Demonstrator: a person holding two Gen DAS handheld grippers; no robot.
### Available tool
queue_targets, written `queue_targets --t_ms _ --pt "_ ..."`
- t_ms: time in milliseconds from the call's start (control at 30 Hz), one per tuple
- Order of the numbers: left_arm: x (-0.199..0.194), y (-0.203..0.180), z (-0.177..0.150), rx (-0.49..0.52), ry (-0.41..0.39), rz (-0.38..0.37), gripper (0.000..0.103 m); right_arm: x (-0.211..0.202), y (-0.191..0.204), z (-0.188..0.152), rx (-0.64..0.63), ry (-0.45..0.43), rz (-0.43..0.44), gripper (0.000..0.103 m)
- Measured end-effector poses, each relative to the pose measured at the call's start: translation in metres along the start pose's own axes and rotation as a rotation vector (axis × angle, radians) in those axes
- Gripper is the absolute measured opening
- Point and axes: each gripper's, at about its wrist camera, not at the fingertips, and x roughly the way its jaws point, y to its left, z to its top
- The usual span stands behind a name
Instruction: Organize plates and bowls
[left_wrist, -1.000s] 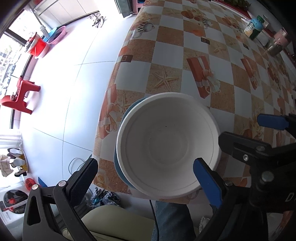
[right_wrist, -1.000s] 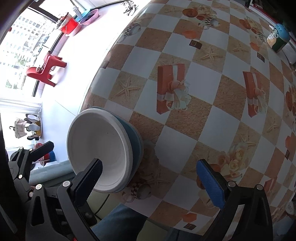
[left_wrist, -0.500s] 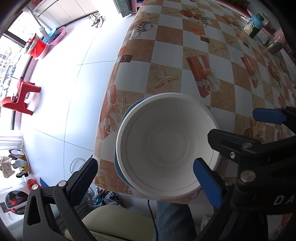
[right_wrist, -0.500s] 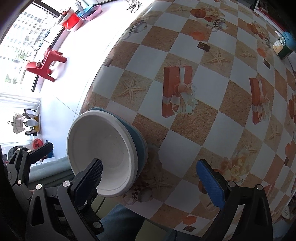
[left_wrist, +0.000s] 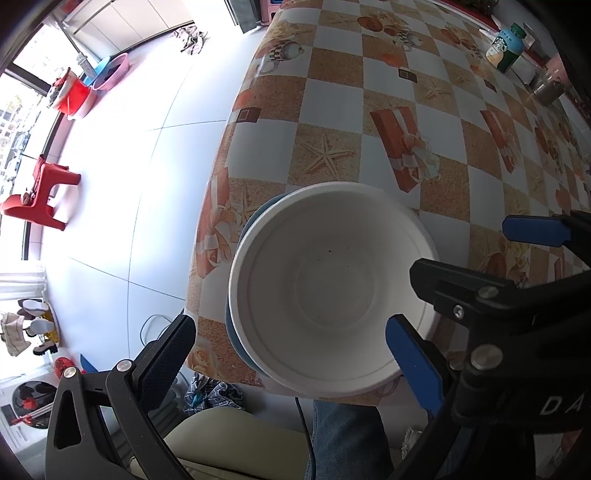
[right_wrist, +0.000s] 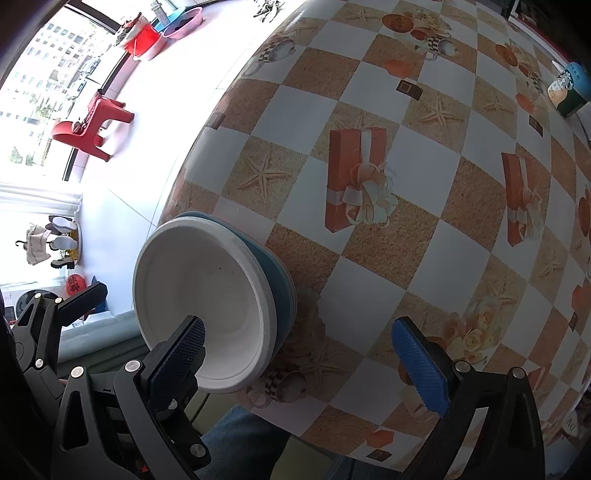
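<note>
A white bowl (left_wrist: 328, 288) sits nested on a blue plate (left_wrist: 258, 225) at the near corner of the table. It also shows in the right wrist view (right_wrist: 203, 299), with the blue plate (right_wrist: 280, 280) under it. My left gripper (left_wrist: 291, 354) is open and empty, held above the bowl with its fingers on either side. My right gripper (right_wrist: 306, 354) is open and empty, just right of the bowl; its left finger overlaps the bowl's rim in view. The right gripper also shows in the left wrist view (left_wrist: 517, 280).
The table has a checked cloth (right_wrist: 424, 206) with starfish and gift-box prints. A green bottle (left_wrist: 506, 48) and a jar (left_wrist: 550, 88) stand at the far right. The table edge (left_wrist: 218, 206) drops to a white floor with a red stool (left_wrist: 40, 192).
The right gripper has drifted left, closer over the bowl's right side. The bowl, the plate and the left gripper have stayed in place.
</note>
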Motion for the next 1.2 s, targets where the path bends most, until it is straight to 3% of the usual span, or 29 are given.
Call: queue_targets --t_ms 1200 --pt "0.0026 -0.0044 0.0016 0.014 0.016 0.032 0.103 0.007 0.0024 0.0004 -0.025 0.012 0.021 0.102"
